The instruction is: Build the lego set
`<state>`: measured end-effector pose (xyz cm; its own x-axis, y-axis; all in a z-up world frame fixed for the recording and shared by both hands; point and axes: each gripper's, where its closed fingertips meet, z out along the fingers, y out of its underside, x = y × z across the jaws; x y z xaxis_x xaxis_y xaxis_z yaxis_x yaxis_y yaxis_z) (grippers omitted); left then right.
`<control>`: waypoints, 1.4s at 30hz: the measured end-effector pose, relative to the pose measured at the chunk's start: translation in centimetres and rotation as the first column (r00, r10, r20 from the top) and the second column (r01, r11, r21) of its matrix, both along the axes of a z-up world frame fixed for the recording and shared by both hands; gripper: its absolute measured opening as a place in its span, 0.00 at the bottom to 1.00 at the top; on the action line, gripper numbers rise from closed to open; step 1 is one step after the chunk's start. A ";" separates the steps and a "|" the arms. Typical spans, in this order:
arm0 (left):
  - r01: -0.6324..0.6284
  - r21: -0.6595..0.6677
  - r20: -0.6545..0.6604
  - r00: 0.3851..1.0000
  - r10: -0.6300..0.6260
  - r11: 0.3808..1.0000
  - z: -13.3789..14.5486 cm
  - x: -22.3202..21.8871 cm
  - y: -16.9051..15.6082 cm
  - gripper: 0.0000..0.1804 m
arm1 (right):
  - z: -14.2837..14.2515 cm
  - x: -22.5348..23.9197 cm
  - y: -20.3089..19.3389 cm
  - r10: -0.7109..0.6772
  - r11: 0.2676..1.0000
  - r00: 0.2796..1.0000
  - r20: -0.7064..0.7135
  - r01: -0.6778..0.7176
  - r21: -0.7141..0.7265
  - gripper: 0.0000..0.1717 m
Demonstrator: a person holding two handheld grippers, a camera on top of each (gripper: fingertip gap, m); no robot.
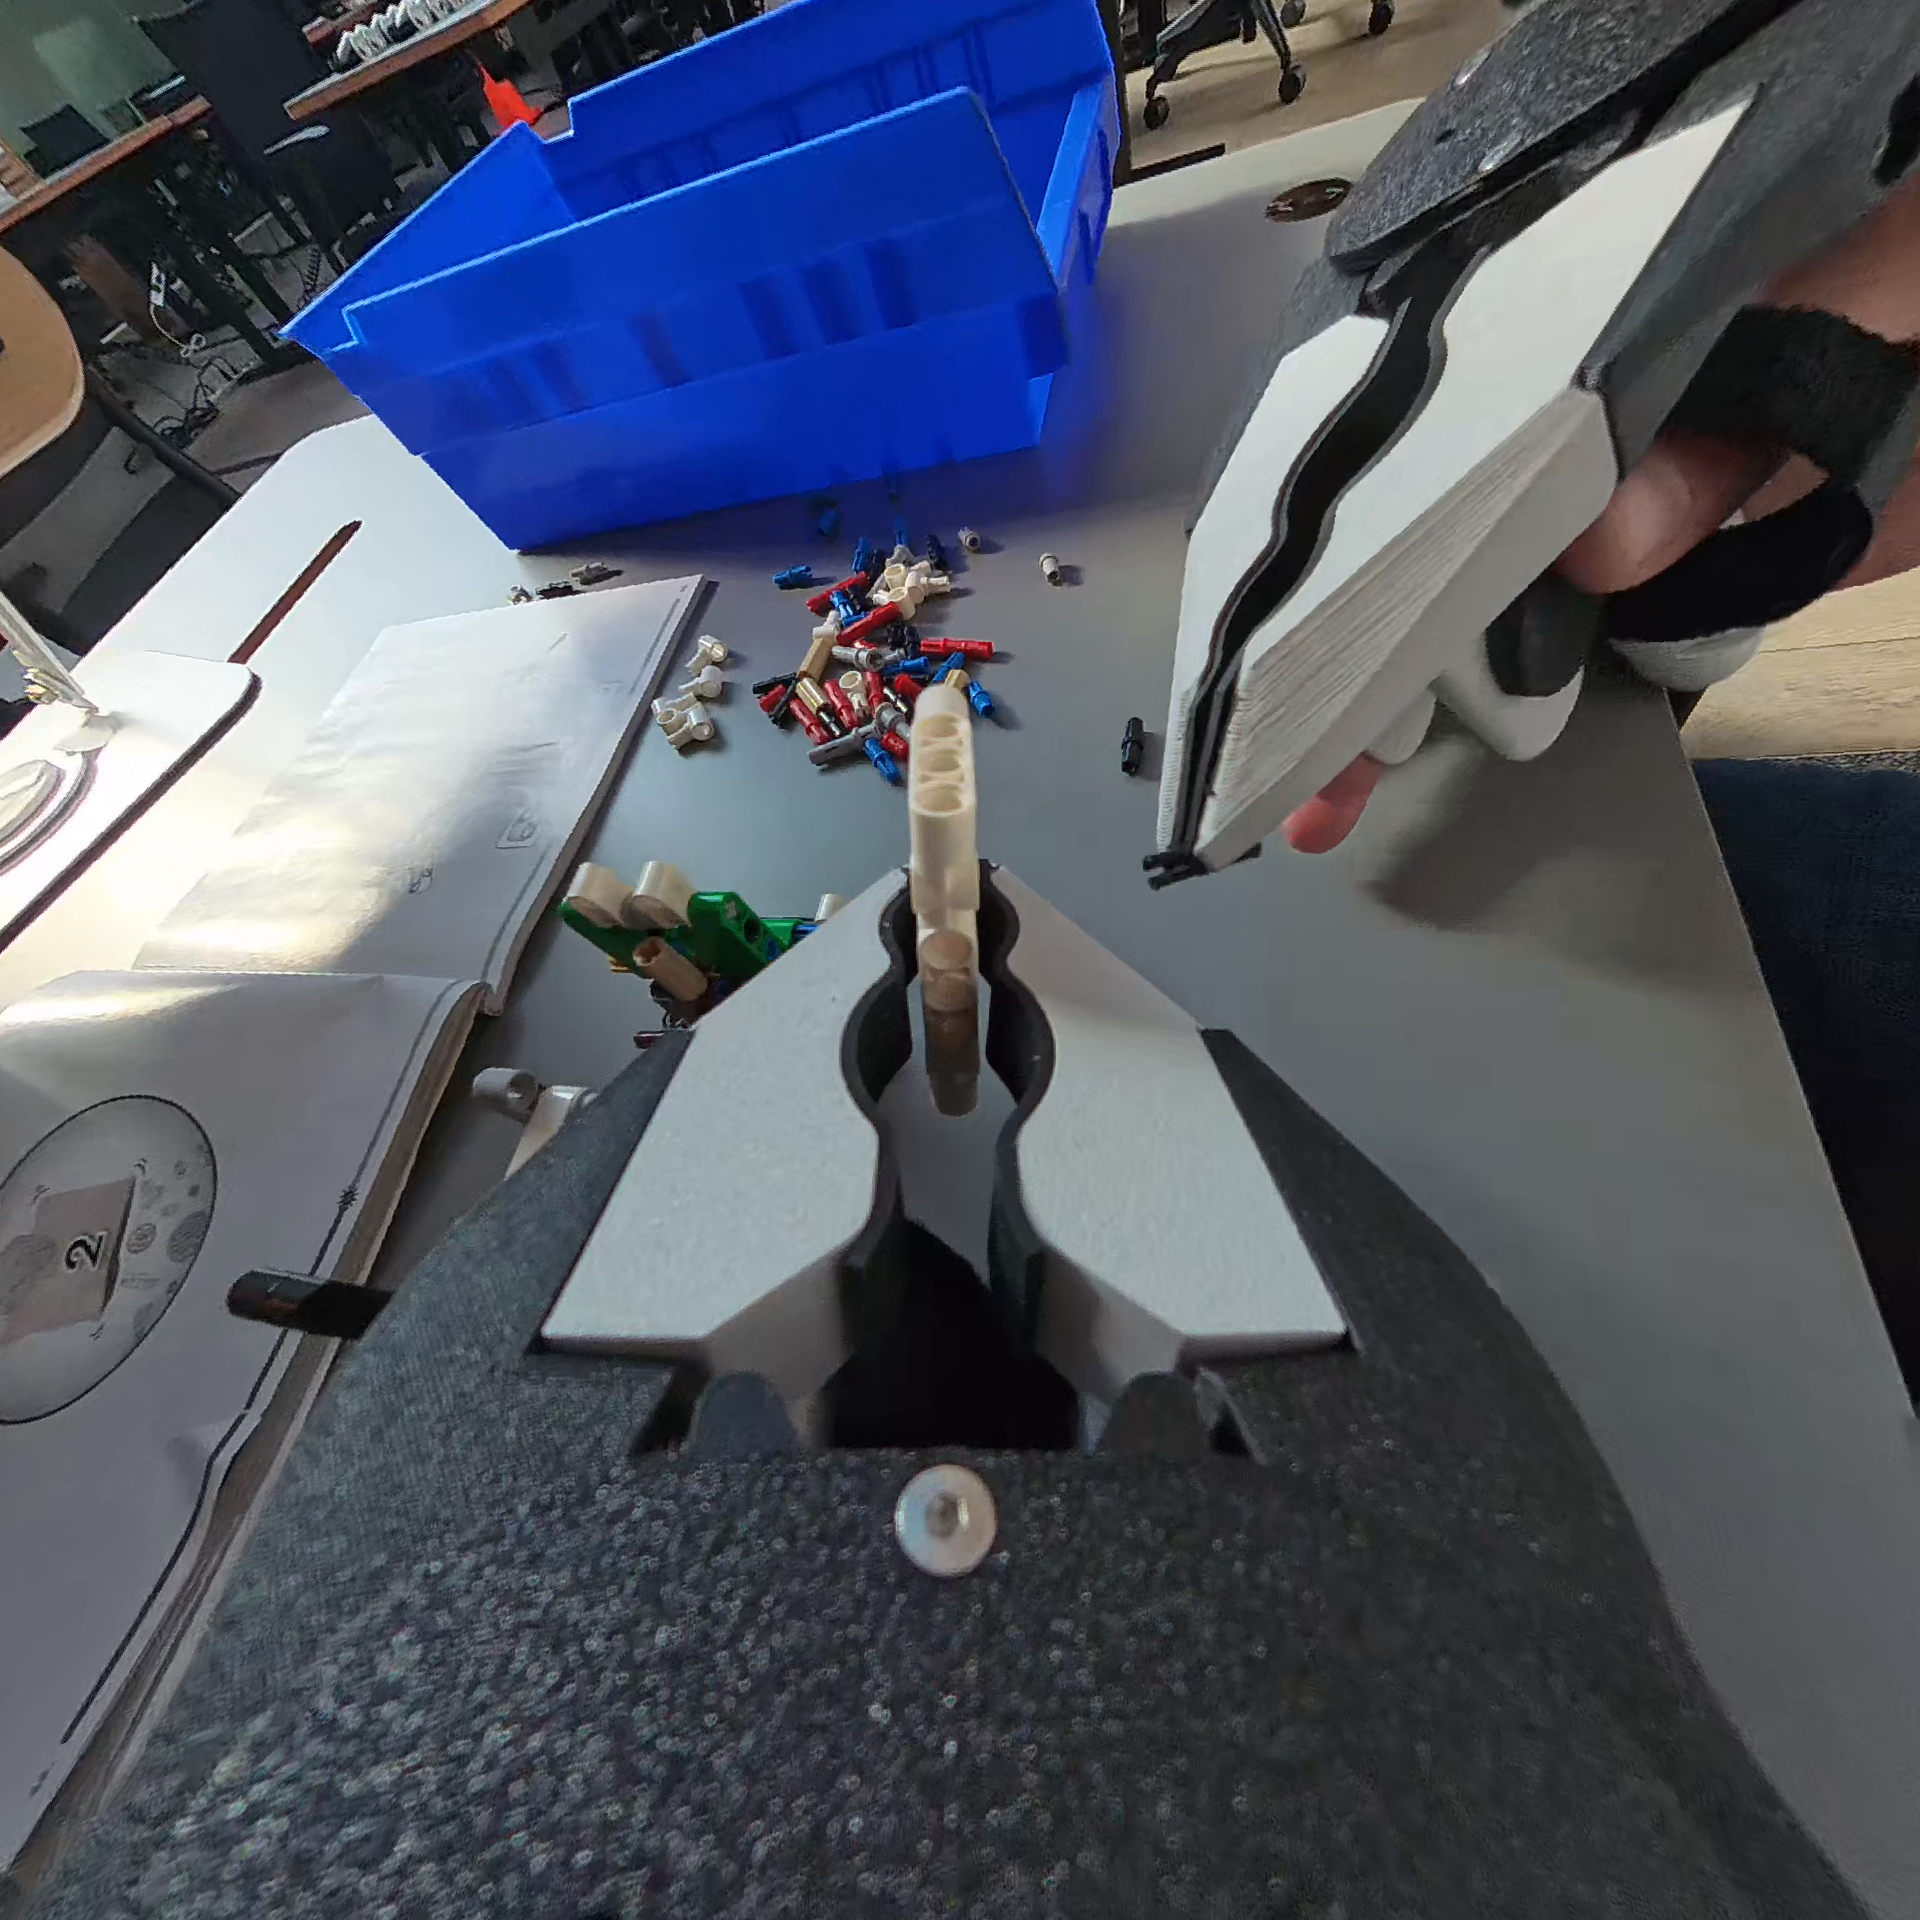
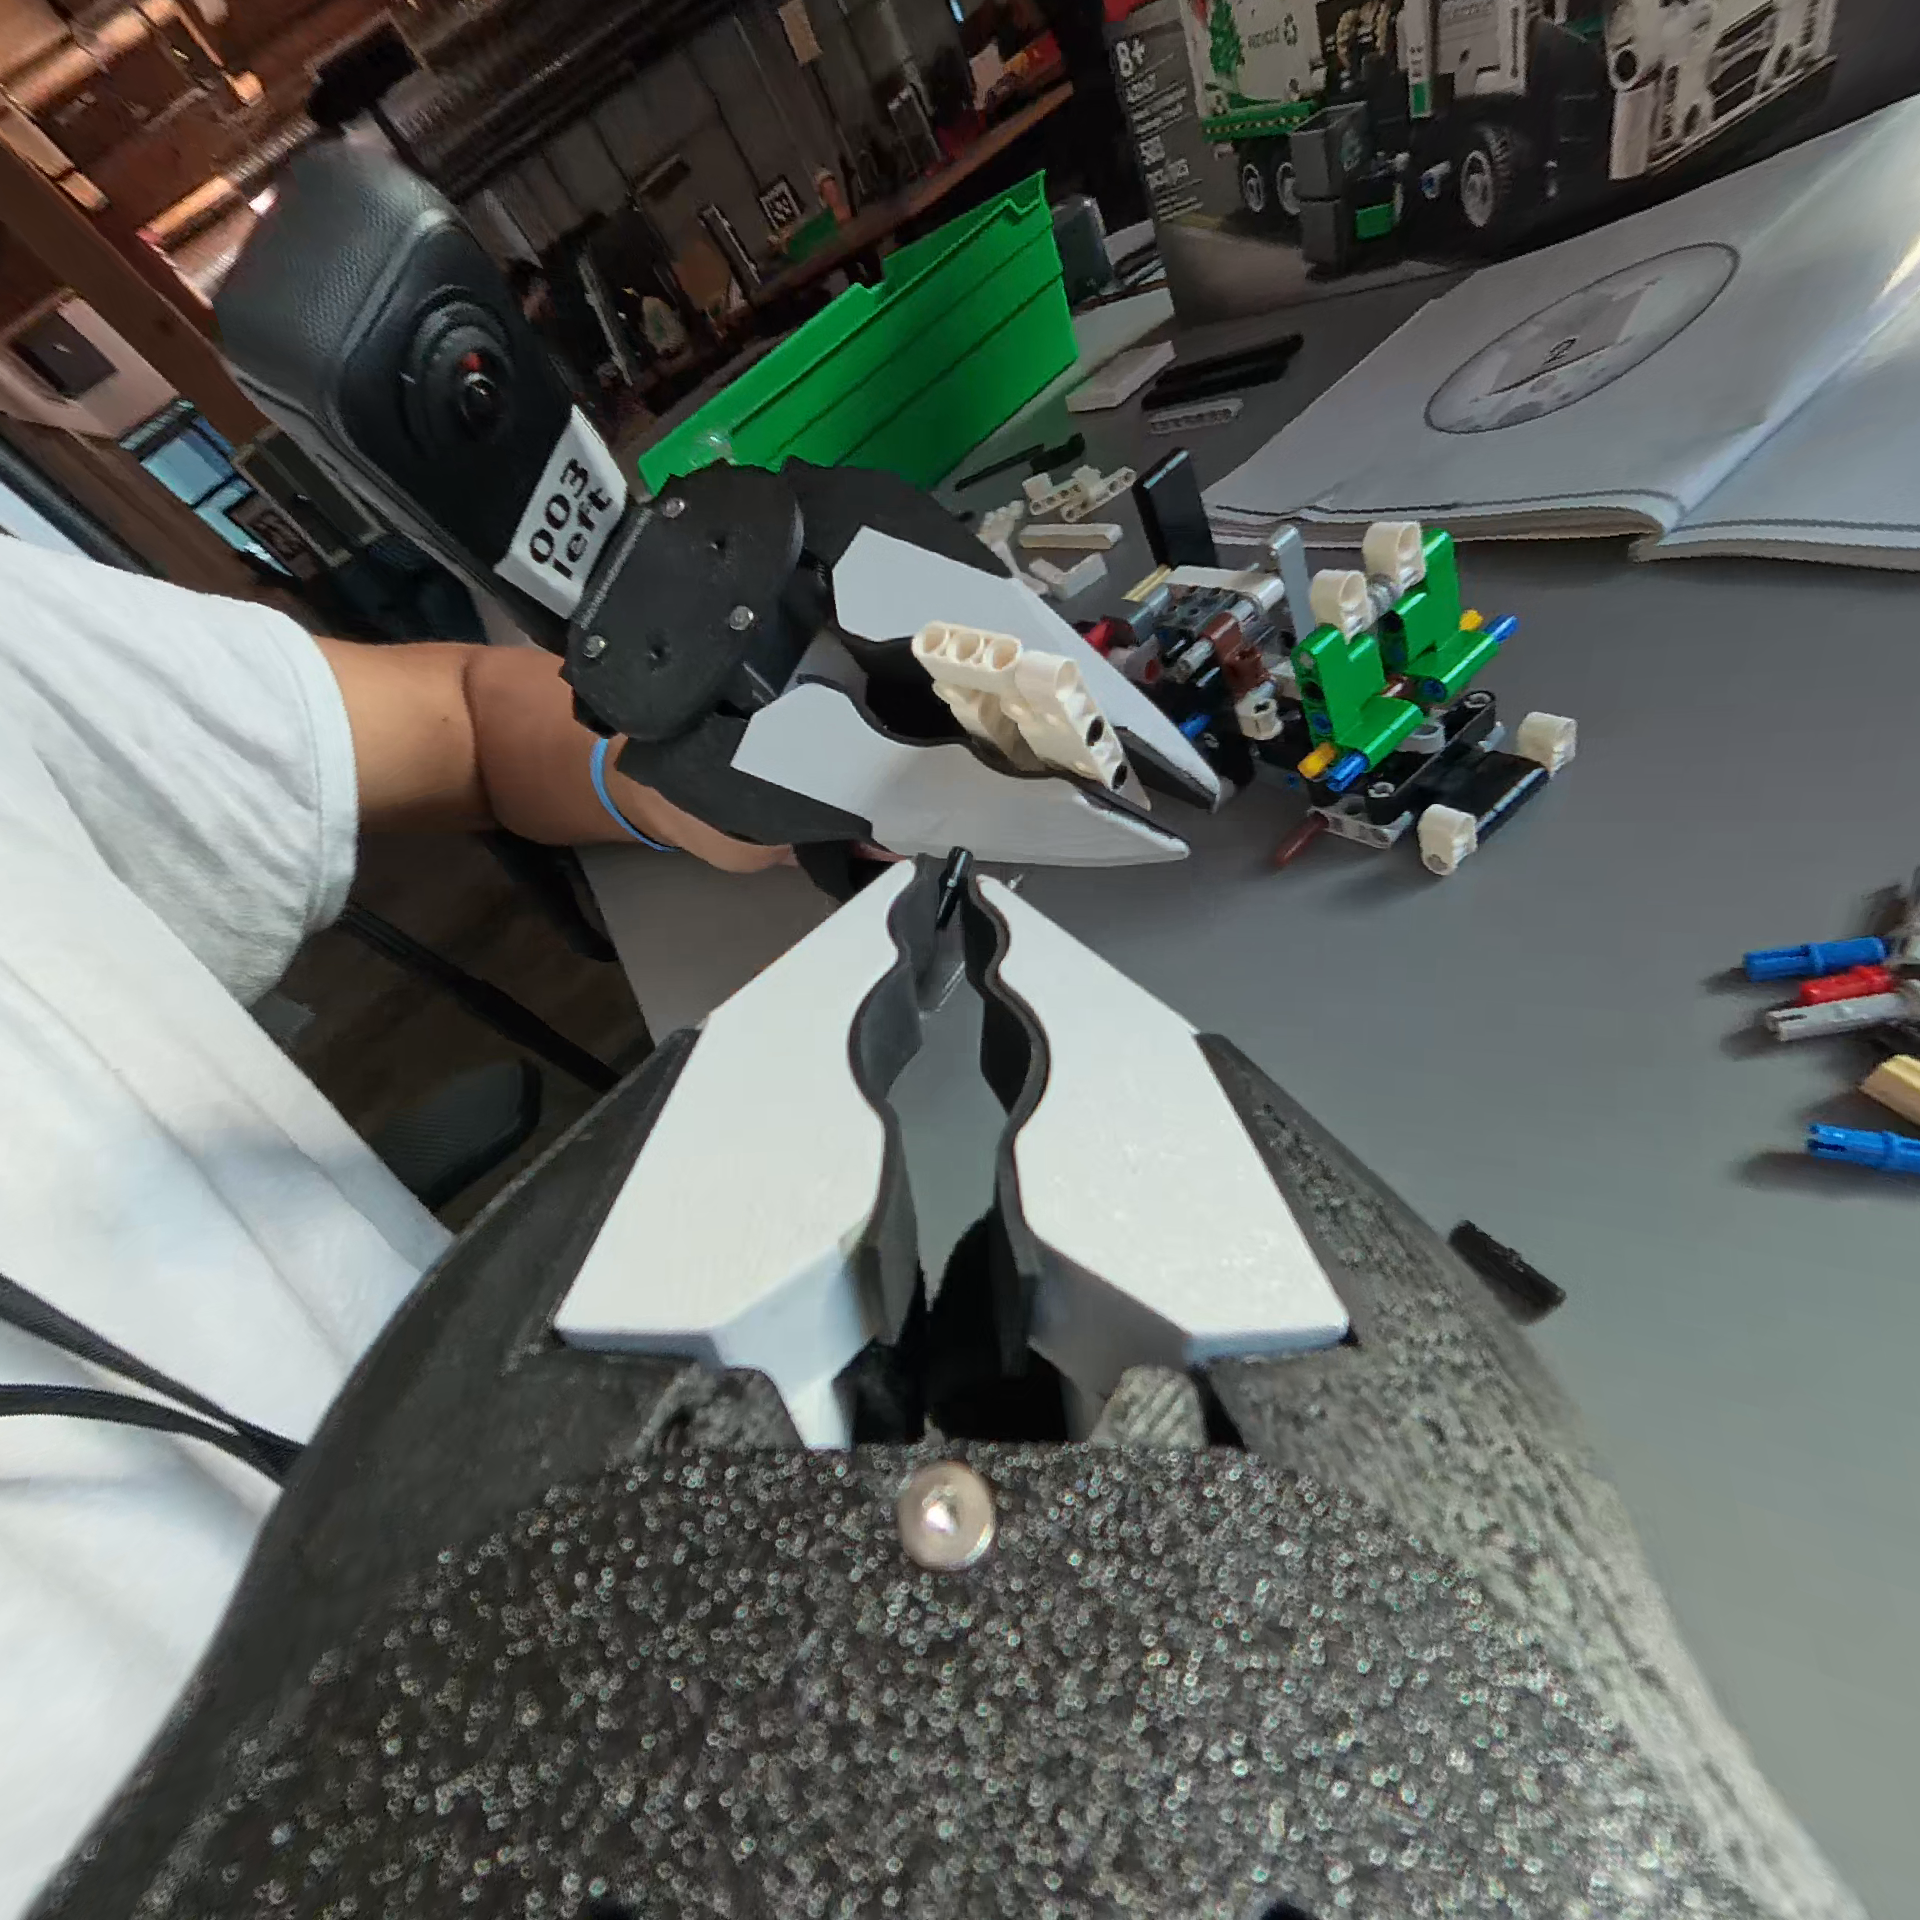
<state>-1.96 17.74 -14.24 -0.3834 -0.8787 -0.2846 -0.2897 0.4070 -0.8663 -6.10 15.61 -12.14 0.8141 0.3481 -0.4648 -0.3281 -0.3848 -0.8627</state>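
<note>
My left gripper (image 1: 943,902) is shut on a cream beam with round holes (image 1: 940,774), which stands up out of the fingertips. In the right wrist view the same gripper (image 2: 1164,810) shows with the cream beam (image 2: 1023,696) lying between its fingers. My right gripper (image 2: 943,891) is shut on a small black pin (image 2: 949,881) at its very tips, just below the left gripper. In the left wrist view the right gripper (image 1: 1179,868) hangs at the right with the black pin (image 1: 1169,871) sticking out of its tips.
A heap of small red, blue, black and cream pins (image 1: 883,655) lies on the grey table (image 1: 1351,1039) before a blue bin (image 1: 727,312). An open booklet (image 1: 416,779) lies left. A green and black part-built model (image 2: 1392,686) and a green bin (image 2: 904,353) stand farther off. A lone black pin (image 1: 1132,746) lies near. The left gripper's tips are roughly 5 cm from the right gripper's.
</note>
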 end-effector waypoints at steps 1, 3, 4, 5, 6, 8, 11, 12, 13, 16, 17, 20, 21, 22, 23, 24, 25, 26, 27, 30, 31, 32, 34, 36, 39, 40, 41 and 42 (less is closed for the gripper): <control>0.007 -0.010 -0.005 1.000 -0.007 1.000 0.0 -0.1 -0.1 0.03 | 0.4 0.0 0.0 0.034 0.999 0.998 -0.044 -0.033 0.015 0.01; 0.017 -0.021 -0.008 1.000 -0.017 1.000 0.0 -0.2 -0.2 0.03 | 1.1 0.3 0.0 0.075 0.997 0.992 -0.105 -0.070 0.045 0.01; 0.023 -0.026 -0.008 1.000 -0.023 0.999 0.0 -0.3 -0.3 0.03 | 1.2 0.4 0.0 0.089 0.995 0.987 -0.131 -0.084 0.050 0.01; 0.023 -0.032 -0.006 1.000 -0.023 0.999 0.1 -0.3 -0.3 0.03 | 1.4 0.2 -0.2 0.115 0.993 0.982 -0.147 -0.108 0.056 0.01; 0.024 -0.040 -0.008 1.000 -0.024 0.999 0.1 -0.3 -0.3 0.03 | 1.5 -0.1 -0.4 0.140 0.989 0.979 -0.148 -0.132 0.065 0.01; 0.029 -0.064 -0.021 0.999 -0.031 0.998 0.0 -0.2 -0.2 0.03 | 1.8 -0.5 -0.6 0.168 0.983 0.978 -0.124 -0.157 0.095 0.01; 0.060 -0.124 -0.021 0.998 -0.063 0.991 0.4 -0.3 -0.5 0.03 | 1.9 -0.9 -0.4 0.216 0.974 0.970 -0.114 -0.205 0.101 0.01; 0.076 -0.143 -0.015 0.997 -0.079 0.987 0.6 -0.4 -0.6 0.03 | 1.9 -0.9 -0.3 0.224 0.971 0.968 -0.109 -0.213 0.106 0.01; 0.083 -0.159 -0.013 0.996 -0.086 0.984 0.8 -0.4 -0.7 0.03 | 2.1 -0.8 -0.2 0.230 0.969 0.967 -0.111 -0.217 0.117 0.01; 0.111 -0.196 -0.015 0.993 -0.116 0.974 1.0 -0.6 -0.9 0.03 | 2.7 -0.5 -0.1 0.245 0.962 0.959 -0.143 -0.222 0.161 0.01; 0.121 -0.207 -0.019 0.992 -0.127 0.971 1.0 -0.7 -0.9 0.03 | 2.7 -0.1 0.1 0.230 0.967 0.960 -0.158 -0.206 0.153 0.01; 0.131 -0.247 -0.031 0.989 -0.143 0.960 1.1 -0.7 -0.9 0.03 | 3.1 0.9 0.2 0.185 0.972 0.963 -0.195 -0.150 0.182 0.02; 0.133 -0.259 -0.042 0.988 -0.149 0.957 1.0 -0.7 -0.9 0.03 | 3.3 1.5 0.4 0.149 0.975 0.967 -0.208 -0.109 0.191 0.02; 0.126 -0.264 -0.050 0.988 -0.144 0.956 0.9 -0.7 -0.8 0.03 | 3.5 2.1 0.6 0.114 0.975 0.968 -0.222 -0.067 0.210 0.02; 0.123 -0.264 -0.057 0.988 -0.143 0.957 0.8 -0.7 -0.9 0.03 | 3.8 2.6 0.6 0.089 0.973 0.969 -0.229 -0.036 0.226 0.02; 0.126 -0.260 -0.067 0.987 -0.148 0.957 0.7 -0.8 -1.0 0.03 | 3.9 2.7 0.6 0.080 0.971 0.970 -0.228 -0.025 0.236 0.02; 0.127 -0.256 -0.072 0.986 -0.150 0.958 0.6 -0.8 -1.0 0.03 | 3.9 2.6 0.6 0.077 0.971 0.973 -0.218 -0.024 0.236 0.02; 0.132 -0.254 -0.077 0.985 -0.156 0.958 0.5 -0.9 -1.2 0.03 | 3.7 2.4 0.6 0.068 0.974 0.977 -0.200 -0.022 0.225 0.01; 0.139 -0.257 -0.089 0.982 -0.166 0.957 0.3 -1.1 -1.3 0.03 | 3.5 2.0 0.7 0.059 0.978 0.982 -0.182 -0.020 0.208 0.01; 0.136 -0.267 -0.100 0.981 -0.167 0.954 0.3 -1.3 -1.3 0.03 | 2.7 -0.2 0.7 0.090 0.990 0.981 -0.172 -0.070 0.120 0.01; 0.129 -0.267 -0.106 0.981 -0.162 0.955 0.2 -1.3 -1.3 0.03 | 2.4 -0.8 0.8 0.099 0.992 0.981 -0.168 -0.084 0.091 0.01; 0.123 -0.267 -0.109 0.982 -0.156 0.956 0.1 -1.2 -1.2 0.03 | 2.0 -0.9 1.1 0.076 0.996 0.982 -0.171 -0.067 0.056 0.01; 0.116 -0.268 -0.112 0.982 -0.151 0.956 0.1 -1.2 -1.1 0.03 | 1.5 -0.6 1.6 0.013 1.000 0.983 -0.183 -0.011 0.013 0.01; 0.110 -0.270 -0.106 0.984 -0.143 0.957 0.2 -1.1 -1.0 0.03 | 1.5 0.1 1.8 -0.034 0.999 0.979 -0.201 0.035 0.001 0.00; 0.090 -0.268 -0.102 0.987 -0.121 0.959 0.2 -1.0 -0.7 0.03 | 1.9 1.5 2.0 -0.092 0.995 0.958 -0.273 0.095 -0.003 0.00; 0.084 -0.263 -0.103 0.988 -0.114 0.961 0.2 -0.9 -0.7 0.03 | 2.0 1.5 2.0 -0.085 0.996 0.954 -0.288 0.088 -0.004 0.00; 0.075 -0.256 -0.107 0.989 -0.105 0.964 0.1 -0.8 -0.6 0.03 | 2.0 1.4 2.0 -0.076 0.997 0.954 -0.289 0.080 0.001 0.00; 0.061 -0.249 -0.112 0.990 -0.091 0.966 0.0 -0.7 -0.4 0.03 | 2.0 1.6 2.0 -0.098 0.994 0.956 -0.276 0.105 0.008 0.00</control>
